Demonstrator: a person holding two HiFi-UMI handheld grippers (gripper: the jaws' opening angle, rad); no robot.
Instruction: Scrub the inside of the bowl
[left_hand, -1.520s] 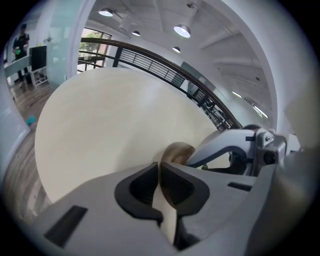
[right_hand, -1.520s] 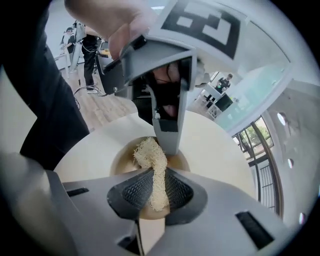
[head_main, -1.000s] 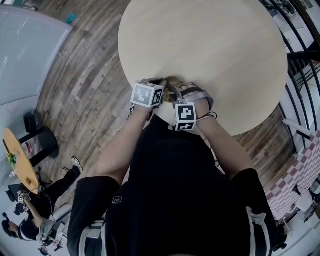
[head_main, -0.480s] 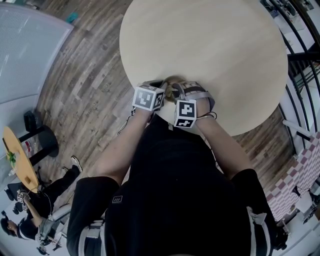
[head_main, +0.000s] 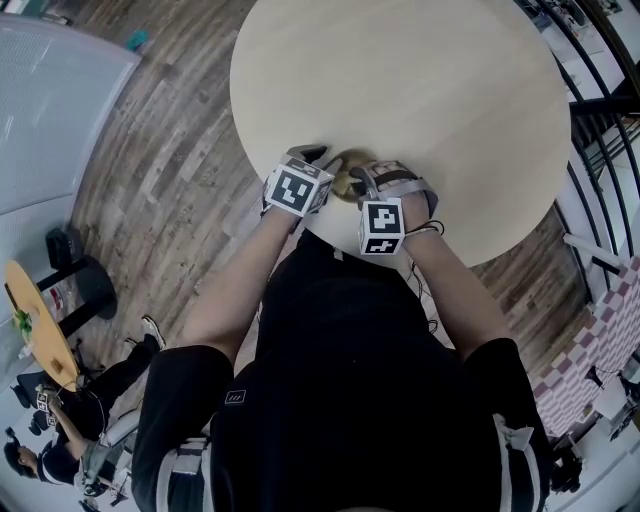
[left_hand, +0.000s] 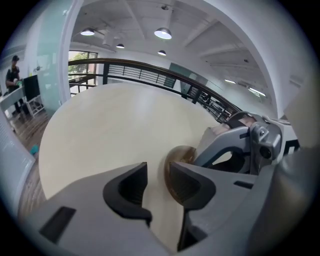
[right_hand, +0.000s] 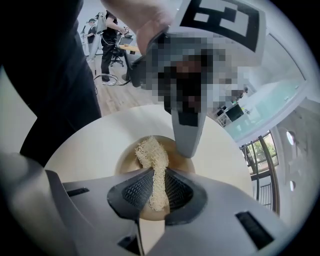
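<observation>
The bowl (right_hand: 126, 156) is small, brown and glossy, and sits upright on the table (head_main: 420, 80) near its edge. A pale, fibrous scrubber (right_hand: 152, 160) reaches over its inside, with 1 end pinched between the right gripper's (right_hand: 157, 192) jaws.

Big round pale worktop (head_main: 420, 90). Floor (head_main: 160, 170) of grey-brown wood planks. Black railing (left_hand: 145, 75) curves behind worktop. White ceiling (left_hand: 210, 30), round lamps (left_hand: 163, 33) lit. Window (left_hand: 80, 61) far left, green outside. Small yellow round table (head_main: 38, 320) on black foot (head_main: 90, 285), low left. Person (head_main: 60, 400) sits near it. Pink-white checked patch (head_main: 590, 350) at right.
</observation>
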